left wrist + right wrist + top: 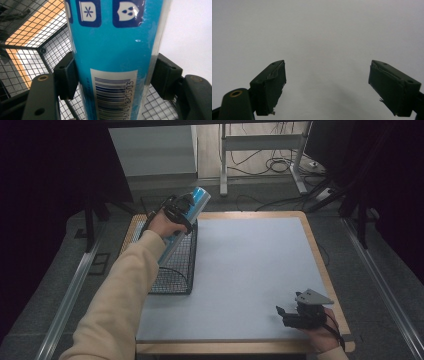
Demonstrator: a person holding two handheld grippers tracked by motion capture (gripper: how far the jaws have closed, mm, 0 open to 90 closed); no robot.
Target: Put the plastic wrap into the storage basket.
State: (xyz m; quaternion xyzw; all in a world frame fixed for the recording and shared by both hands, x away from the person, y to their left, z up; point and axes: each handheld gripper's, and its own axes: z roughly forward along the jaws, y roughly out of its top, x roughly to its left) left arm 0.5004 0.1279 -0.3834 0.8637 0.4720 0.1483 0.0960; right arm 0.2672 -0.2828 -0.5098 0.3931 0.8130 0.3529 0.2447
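Two grippers at work over one table. Nearest, at the near right corner, the right gripper (286, 314) rests low on the grey mat (250, 270), its grey three-cornered plate on top. In the right gripper view its jaws stand wide apart with nothing but bare mat between them.

Farther in, on the left side, a cream sleeve (120, 300) runs up from the bottom edge to the left gripper (186, 211), which sits above the far end of a black wire basket (176, 270). Jaws closed on a blue packet (192, 205); the left gripper view shows both pads pressed flat against its sides, barcode label (113, 95) toward the camera, dark blue icons farther up the wrap.

Packet is long and narrow. Long axis tilted: upper end points up and away toward the far edge of the table, lower end slopes down toward the person into the basket's open top. Whether the lower end touches the mesh, cannot tell.

Basket stands on the mat's left margin, wood rim of the table (320, 265) beyond.
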